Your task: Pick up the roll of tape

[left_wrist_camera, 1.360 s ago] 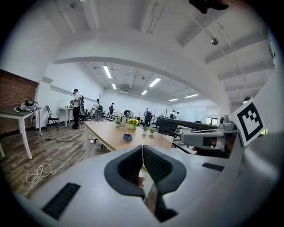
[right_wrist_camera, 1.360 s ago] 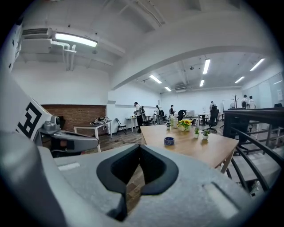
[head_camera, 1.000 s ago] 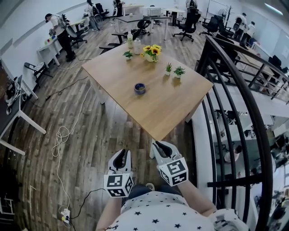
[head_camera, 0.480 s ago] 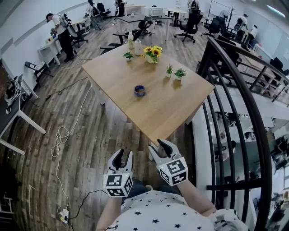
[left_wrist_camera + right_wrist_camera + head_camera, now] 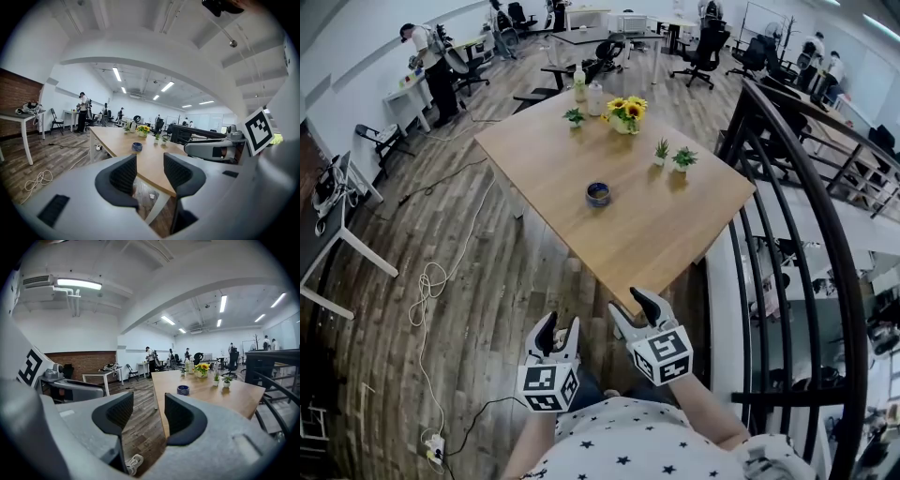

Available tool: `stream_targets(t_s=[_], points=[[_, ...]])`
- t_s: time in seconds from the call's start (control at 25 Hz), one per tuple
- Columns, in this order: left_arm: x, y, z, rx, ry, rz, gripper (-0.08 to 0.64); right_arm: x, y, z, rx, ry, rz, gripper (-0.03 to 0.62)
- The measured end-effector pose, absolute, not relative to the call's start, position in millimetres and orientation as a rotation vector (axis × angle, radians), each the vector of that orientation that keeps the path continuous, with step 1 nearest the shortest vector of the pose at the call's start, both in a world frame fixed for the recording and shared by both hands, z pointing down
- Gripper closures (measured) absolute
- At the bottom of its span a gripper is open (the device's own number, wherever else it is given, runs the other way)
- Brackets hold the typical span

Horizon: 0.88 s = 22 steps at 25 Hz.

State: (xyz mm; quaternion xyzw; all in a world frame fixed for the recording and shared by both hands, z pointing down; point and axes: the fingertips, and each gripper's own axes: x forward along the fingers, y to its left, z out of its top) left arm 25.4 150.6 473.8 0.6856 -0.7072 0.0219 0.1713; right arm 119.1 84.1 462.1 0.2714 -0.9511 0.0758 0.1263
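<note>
beyond the roll of tape (image 5: 598,194) stand potted plants (image 5: 682,158) and sunflowers (image 5: 627,111).

open office, wood-plank floor (image 5: 487,272), light wooden table (image 5: 656,225), black curved railing (image 5: 806,178), white walls (image 5: 356,47), ceiling strip lights (image 5: 78,284)

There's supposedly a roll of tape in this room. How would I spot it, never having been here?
Find the big wooden table in the open office. The roll of tape lies alone near its middle, nearer the camera than the sunflowers and small potted plants. It is the only low, dark blue ring there; its neighbours all stand upright.
</note>
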Motion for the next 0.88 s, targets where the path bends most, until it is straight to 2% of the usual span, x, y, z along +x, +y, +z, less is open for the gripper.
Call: stream_targets(t_s=[0.88], points=[[-97.3, -10.1, 472.3, 2.026, -1.927, 0.108, 0.387, 10.1, -77.1, 462.6, 0.972, -2.717, 0.238, 0.402]])
